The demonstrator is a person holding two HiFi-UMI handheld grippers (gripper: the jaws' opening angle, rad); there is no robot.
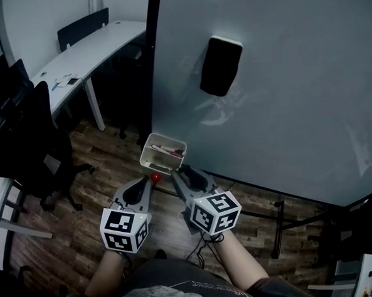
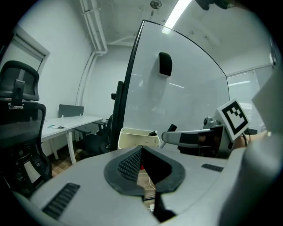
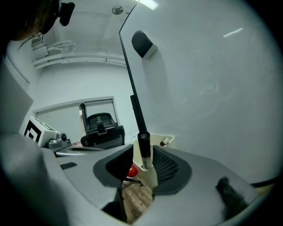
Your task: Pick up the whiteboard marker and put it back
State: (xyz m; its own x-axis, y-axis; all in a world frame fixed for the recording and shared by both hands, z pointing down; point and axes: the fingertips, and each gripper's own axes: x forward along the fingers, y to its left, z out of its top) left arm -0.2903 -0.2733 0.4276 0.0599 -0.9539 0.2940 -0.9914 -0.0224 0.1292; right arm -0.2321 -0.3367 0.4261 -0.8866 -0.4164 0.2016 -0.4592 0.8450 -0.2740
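Gaping right gripper [image 1: 182, 171]: jaws wide apart, the whiteboard marker [image 3: 143, 152] standing between them, unclamped.
Whiteboard marker: upright, black cap up, at the near end of the white tray [image 1: 149, 150].
Closed left gripper [image 2: 141, 149]: tips together, nothing between them, at 9 o'clock of the right gripper.
Tray: at the lower left corner of the whiteboard [image 1: 290, 88], 12 o'clock of both grippers.
Black eraser [image 1: 220, 65]: on the whiteboard, 1 o'clock of the tray.
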